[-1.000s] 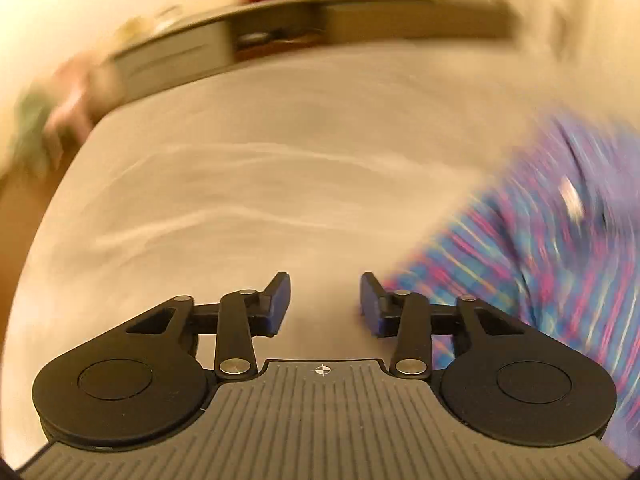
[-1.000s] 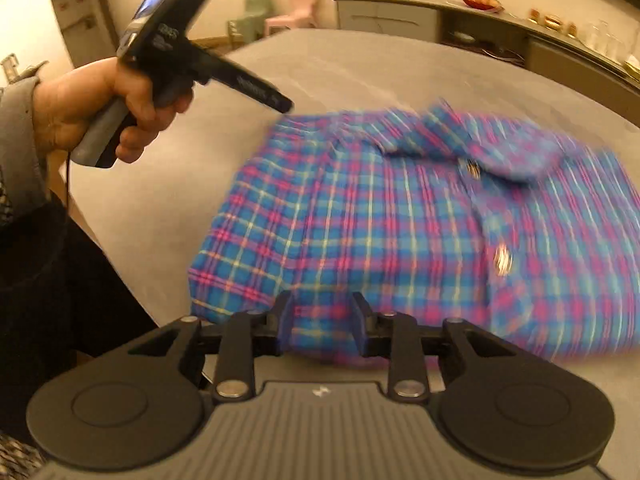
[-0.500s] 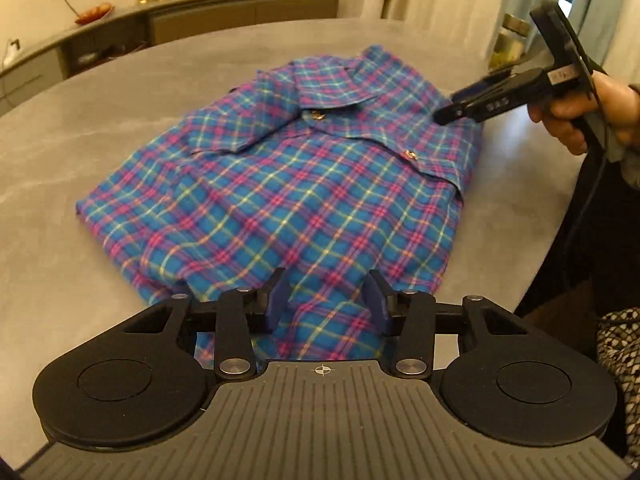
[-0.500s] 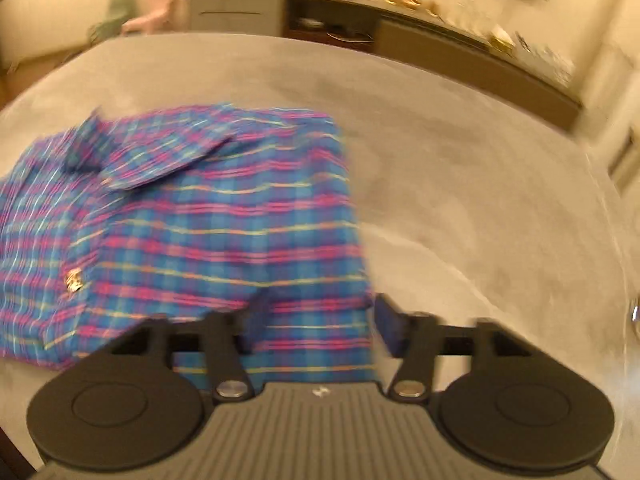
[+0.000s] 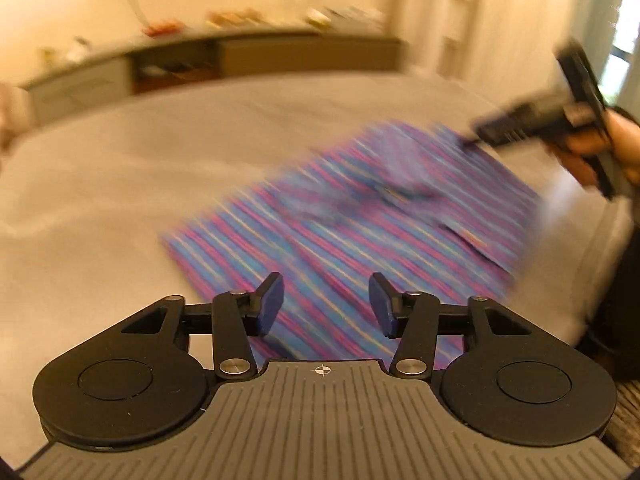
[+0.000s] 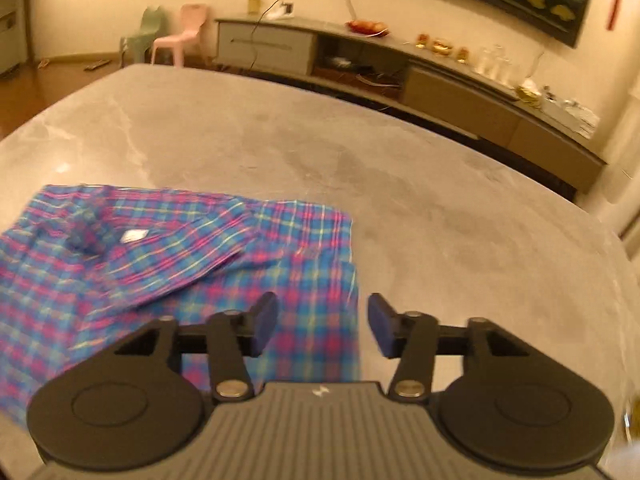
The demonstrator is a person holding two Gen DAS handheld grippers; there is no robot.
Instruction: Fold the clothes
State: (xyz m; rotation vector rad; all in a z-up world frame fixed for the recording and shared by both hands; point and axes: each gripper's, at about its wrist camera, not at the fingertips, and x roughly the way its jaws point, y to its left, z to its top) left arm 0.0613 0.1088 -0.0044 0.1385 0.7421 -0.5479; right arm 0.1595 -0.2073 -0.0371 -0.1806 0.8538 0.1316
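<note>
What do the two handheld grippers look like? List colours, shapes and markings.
Both match. The left gripper has a grey ribbed body with a small crosshair mark, two black round-ended side plates with circular recesses, black link arms on silver pivots, and dark blue finger pads. The right gripper looks the same, its centre mark blurred. From the left wrist view, the right one is a blurred black pistol-grip tool.

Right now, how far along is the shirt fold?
Mostly done: the plaid shirt lies as a folded rectangle on the table, collar up. Nothing in hand: the left tongs, which just opened wider, and the right tongs are empty. Left: perhaps tidying.
</note>
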